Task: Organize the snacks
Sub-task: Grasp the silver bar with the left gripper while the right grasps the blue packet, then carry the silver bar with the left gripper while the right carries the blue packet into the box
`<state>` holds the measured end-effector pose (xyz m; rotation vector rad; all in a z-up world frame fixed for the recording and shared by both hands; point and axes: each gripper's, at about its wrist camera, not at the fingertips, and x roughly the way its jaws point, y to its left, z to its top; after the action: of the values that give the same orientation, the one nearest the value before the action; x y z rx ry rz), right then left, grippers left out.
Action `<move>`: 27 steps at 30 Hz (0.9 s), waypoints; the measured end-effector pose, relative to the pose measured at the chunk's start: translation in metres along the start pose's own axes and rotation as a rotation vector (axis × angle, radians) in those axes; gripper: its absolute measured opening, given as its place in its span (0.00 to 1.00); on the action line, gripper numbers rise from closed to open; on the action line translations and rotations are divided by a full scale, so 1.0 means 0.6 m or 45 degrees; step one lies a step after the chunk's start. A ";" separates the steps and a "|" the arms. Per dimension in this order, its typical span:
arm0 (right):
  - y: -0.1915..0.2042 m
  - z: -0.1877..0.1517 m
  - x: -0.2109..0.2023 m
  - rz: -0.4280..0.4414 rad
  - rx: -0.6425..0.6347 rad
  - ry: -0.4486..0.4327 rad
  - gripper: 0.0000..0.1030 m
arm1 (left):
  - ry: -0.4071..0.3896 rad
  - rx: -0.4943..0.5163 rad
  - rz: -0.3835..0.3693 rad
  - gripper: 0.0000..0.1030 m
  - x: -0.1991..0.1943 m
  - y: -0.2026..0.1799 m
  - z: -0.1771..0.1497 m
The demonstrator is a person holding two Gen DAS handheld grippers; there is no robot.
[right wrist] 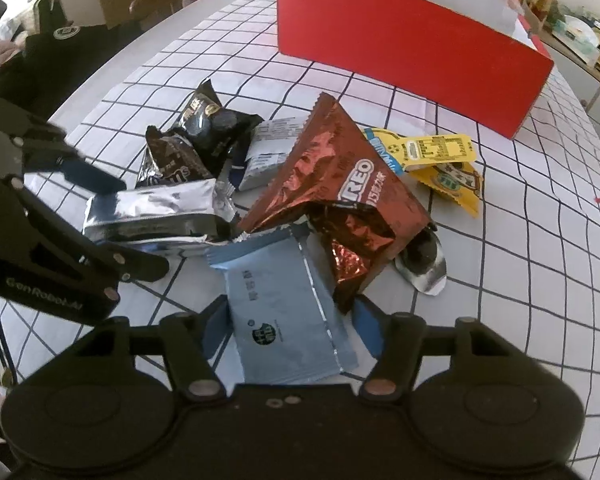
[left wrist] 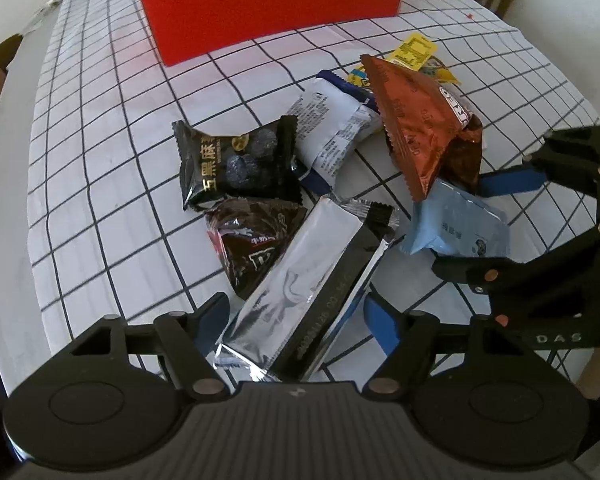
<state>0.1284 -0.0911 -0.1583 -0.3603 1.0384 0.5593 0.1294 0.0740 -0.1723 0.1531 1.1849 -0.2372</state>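
Observation:
A pile of snack packets lies on the checked tablecloth (left wrist: pixel 100 128). My left gripper (left wrist: pixel 296 320) is shut on a long silver packet (left wrist: pixel 300 280), one pad on each long edge. From the right wrist view, the left gripper's fingers (right wrist: pixel 100 178) clamp that silver packet (right wrist: pixel 152 216) from both sides. My right gripper (right wrist: pixel 292 324) is shut on a light blue packet (right wrist: pixel 284 320). It enters the left wrist view from the right as the right gripper (left wrist: pixel 480 224), with the light blue packet (left wrist: pixel 456 228) between its fingers. A brown Oreo bag (right wrist: pixel 340 184) overlaps the blue packet's far end.
A red box (left wrist: pixel 268 4) stands open-topped at the back of the table. The pile also holds a black sesame packet (left wrist: pixel 236 164), a dark chocolate packet (left wrist: pixel 256 248), a white packet (left wrist: pixel 328 132) and yellow packets (right wrist: pixel 440 160). Chairs stand around the table.

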 end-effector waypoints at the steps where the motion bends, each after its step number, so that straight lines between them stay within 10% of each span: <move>1: 0.002 -0.001 -0.001 -0.004 0.006 -0.004 0.57 | -0.001 -0.013 0.006 0.69 -0.001 -0.001 -0.001; 27: -0.029 -0.036 -0.084 0.003 0.244 -0.109 0.44 | -0.024 -0.465 -0.084 0.42 -0.057 0.018 -0.046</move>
<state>0.1036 -0.1298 -0.1237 -0.1650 1.0009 0.4689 0.0951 0.0946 -0.1510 -0.2078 1.1961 -0.0766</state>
